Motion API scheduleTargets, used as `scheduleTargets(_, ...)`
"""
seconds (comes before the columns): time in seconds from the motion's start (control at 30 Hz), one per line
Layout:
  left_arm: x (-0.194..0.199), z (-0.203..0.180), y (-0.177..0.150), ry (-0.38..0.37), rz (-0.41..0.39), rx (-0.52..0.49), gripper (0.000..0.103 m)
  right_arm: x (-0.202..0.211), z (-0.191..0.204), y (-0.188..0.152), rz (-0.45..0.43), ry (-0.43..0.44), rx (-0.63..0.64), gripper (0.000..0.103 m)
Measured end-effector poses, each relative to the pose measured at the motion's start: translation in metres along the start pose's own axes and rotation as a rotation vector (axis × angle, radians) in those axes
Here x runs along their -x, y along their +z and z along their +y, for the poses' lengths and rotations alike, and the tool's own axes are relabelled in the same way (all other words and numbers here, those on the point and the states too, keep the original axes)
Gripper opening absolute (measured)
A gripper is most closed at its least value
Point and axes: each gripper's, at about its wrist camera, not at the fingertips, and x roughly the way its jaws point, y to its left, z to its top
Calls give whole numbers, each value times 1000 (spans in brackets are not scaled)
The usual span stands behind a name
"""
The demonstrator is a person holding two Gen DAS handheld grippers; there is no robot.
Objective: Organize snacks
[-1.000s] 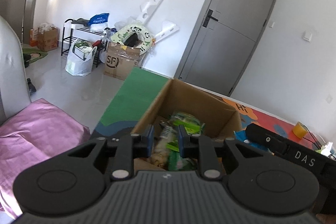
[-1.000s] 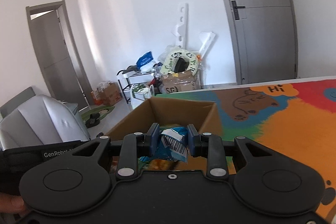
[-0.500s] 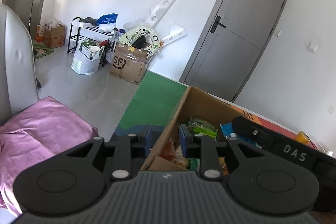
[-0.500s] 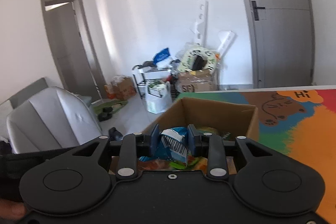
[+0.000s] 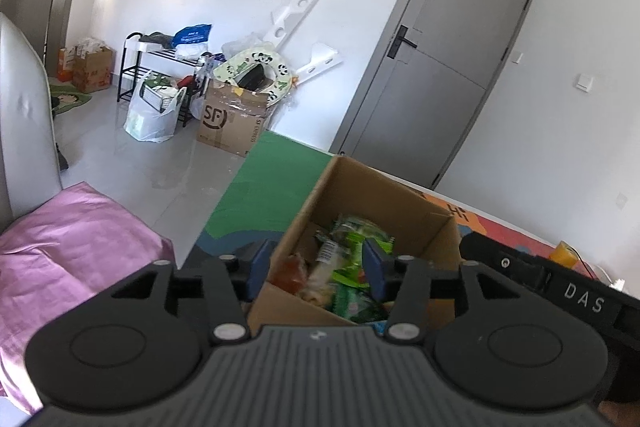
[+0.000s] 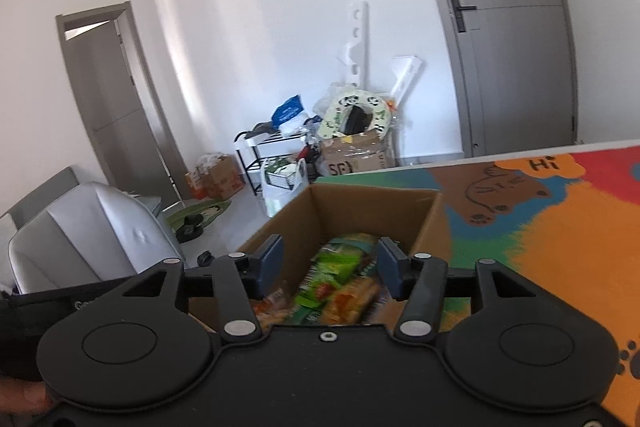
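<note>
An open cardboard box [image 5: 372,187] [image 6: 360,203] stands on a colourful play mat and holds several snack packets, mostly green and orange [image 5: 352,247] [image 6: 340,283]. My left gripper [image 5: 316,267] is open and empty, its fingers spread over the box's near left corner. My right gripper [image 6: 330,267] is open and empty, just above the packets in the box. The right gripper's black body [image 5: 560,291] shows at the right of the left wrist view.
The play mat [image 6: 560,227] stretches to the right of the box. A pink cushion [image 5: 60,247] and a grey chair [image 6: 92,235] lie to the left. An SF carton [image 5: 232,127], a rack and bags stand by the far wall near a grey door [image 5: 440,67].
My right gripper has opened and the blue-and-white packet it held is gone from its jaws. My left gripper has opened wider and shifted a little.
</note>
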Motion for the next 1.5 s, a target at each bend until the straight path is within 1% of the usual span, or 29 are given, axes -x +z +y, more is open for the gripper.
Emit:
scheduleTargets(0.07,1,-6,-2,-7,2,-5,51,4,-7,-2,-2,-16,-13,60)
scheduleTargets(0.13,2,-12,-3,-16,4,-14,53,10,-14,-3,-4,-34,-32,61)
scheduleTargets(0.27,3,-24,-9,-37,10,-35,64,23,-29,-7,-13,-66,-58,67)
scheduleTargets(0.33,3,-30,-11,-46,14,-48,68,30,-35,-9,-19,-82,-67,70)
scheduleTargets(0.4,4,-36,-14,-56,17,-60,70,37,-40,-12,-24,-100,-75,72)
scheduleTargets(0.5,6,-46,-19,-68,25,-76,77,47,-49,-15,-35,-124,-91,77)
scheduleTargets(0.6,8,-55,-23,-78,29,-94,83,58,-58,-18,-46,-149,-106,84)
scheduleTargets(0.67,9,-62,-25,-81,32,-105,86,67,-64,-21,-56,-168,-114,92)
scheduleTargets(0.73,10,-68,-27,-84,35,-118,89,77,-71,-23,-70,-193,-123,97)
scheduleTargets(0.83,13,-76,-31,-86,34,-137,93,88,-80,-26,-81,-222,-143,103)
scheduleTargets(1.03,16,-89,-39,-102,42,-169,97,110,-95,-37,-79,-261,-173,103)
scheduleTargets(1.27,18,-106,-46,-120,59,-217,98,130,-108,-45,-77,-303,-202,103)
scheduleTargets(1.43,24,-115,-53,-132,76,-273,99,147,-110,-47,-72,-322,-197,103)
scheduleTargets(1.5,27,-117,-54,-148,83,-283,99,154,-109,-48,-67,-328,-193,103)
